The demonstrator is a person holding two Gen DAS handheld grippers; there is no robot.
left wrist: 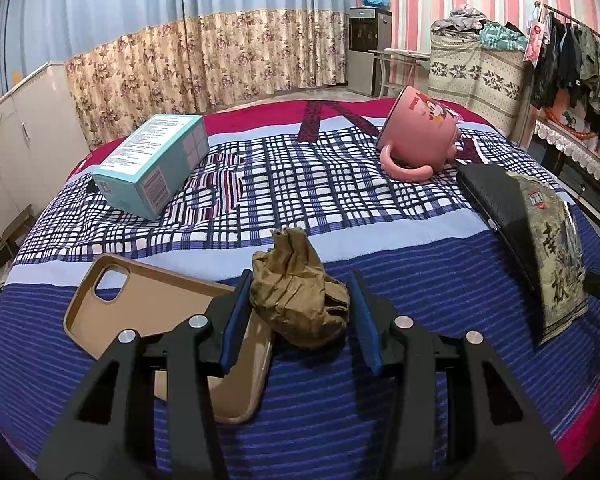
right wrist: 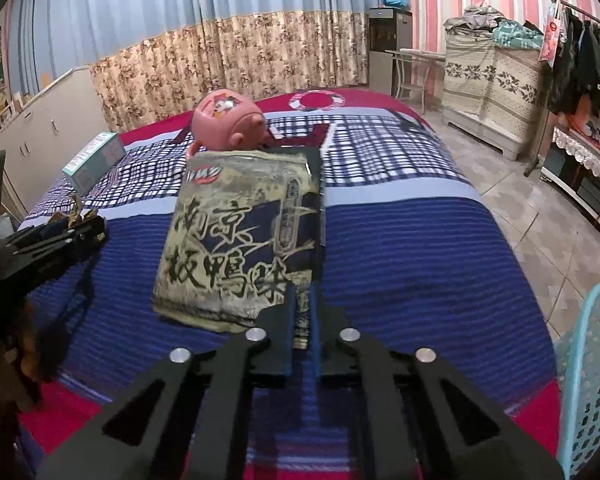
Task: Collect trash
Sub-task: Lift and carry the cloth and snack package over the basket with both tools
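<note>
A crumpled brown paper wad point(left wrist: 298, 292) lies on the striped bedspread between the open fingers of my left gripper point(left wrist: 300, 284); the blue pads stand on either side of it, the left one touching or nearly so. My right gripper point(right wrist: 302, 292) is shut on the near edge of a snack packet with Chinese writing point(right wrist: 240, 240), which is raised off the bed; it also shows in the left wrist view point(left wrist: 556, 256). The left gripper appears in the right wrist view point(right wrist: 60, 232) at the left.
A tan phone case point(left wrist: 140, 308) lies under my left gripper's left finger. A teal box point(left wrist: 152, 164) and a tipped pink mug point(left wrist: 420, 136) lie farther back. A black flat case point(left wrist: 496, 196) lies beneath the packet. A light-blue basket point(right wrist: 592, 380) stands beside the bed at the right.
</note>
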